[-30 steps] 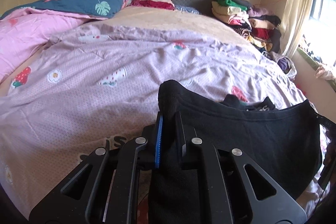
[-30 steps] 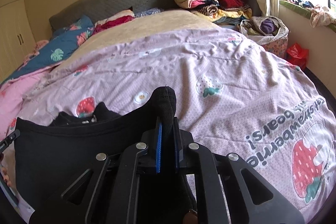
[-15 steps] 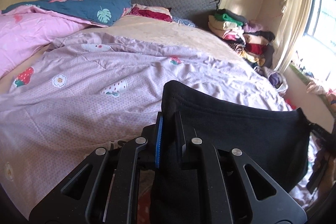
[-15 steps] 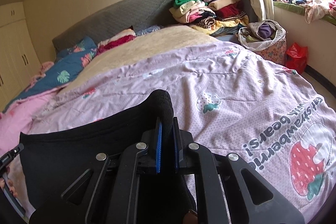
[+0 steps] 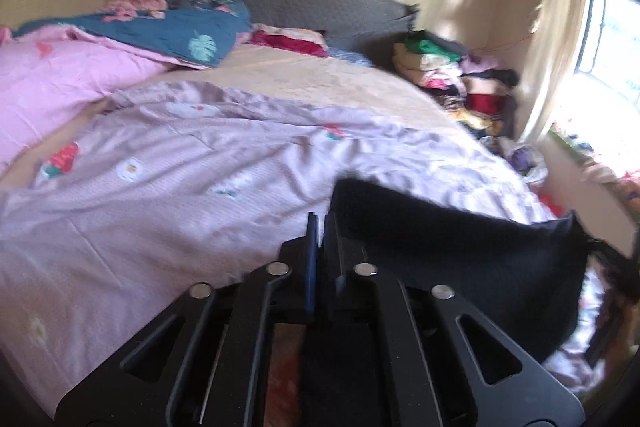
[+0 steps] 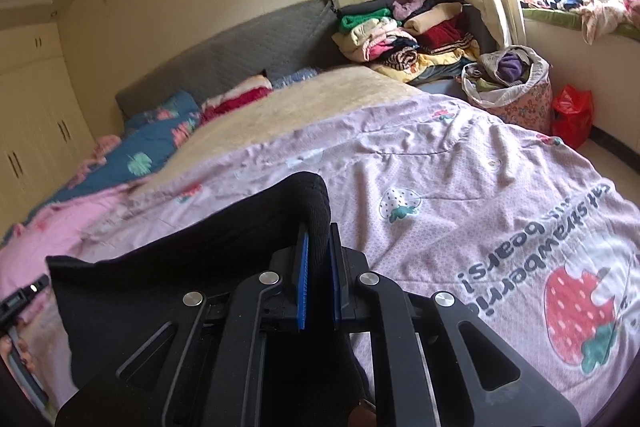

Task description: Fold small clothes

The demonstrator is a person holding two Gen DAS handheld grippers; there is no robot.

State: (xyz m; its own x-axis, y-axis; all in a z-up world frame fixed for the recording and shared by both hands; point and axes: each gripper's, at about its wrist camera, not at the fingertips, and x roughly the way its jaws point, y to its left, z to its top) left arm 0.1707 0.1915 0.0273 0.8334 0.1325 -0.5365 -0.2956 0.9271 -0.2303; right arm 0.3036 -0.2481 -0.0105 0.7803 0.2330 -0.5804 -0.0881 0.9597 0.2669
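Hanging between two grippers, one black knit garment [image 6: 168, 267] stretches taut above the lilac quilt [image 6: 460, 163]. Right gripper [image 6: 316, 263] clamps a rolled corner between blue pads; left gripper [image 5: 320, 247] has its jaws fully together, cloth edge just beside them (pinch unclear, blurred). Quilt print reads "strawberrie… bears!", upside down, beside one big strawberry.

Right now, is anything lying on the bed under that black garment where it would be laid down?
Nothing visible. The black garment hangs between both tools above the bare lilac quilt; the clothes pile sits far off by the headboard.
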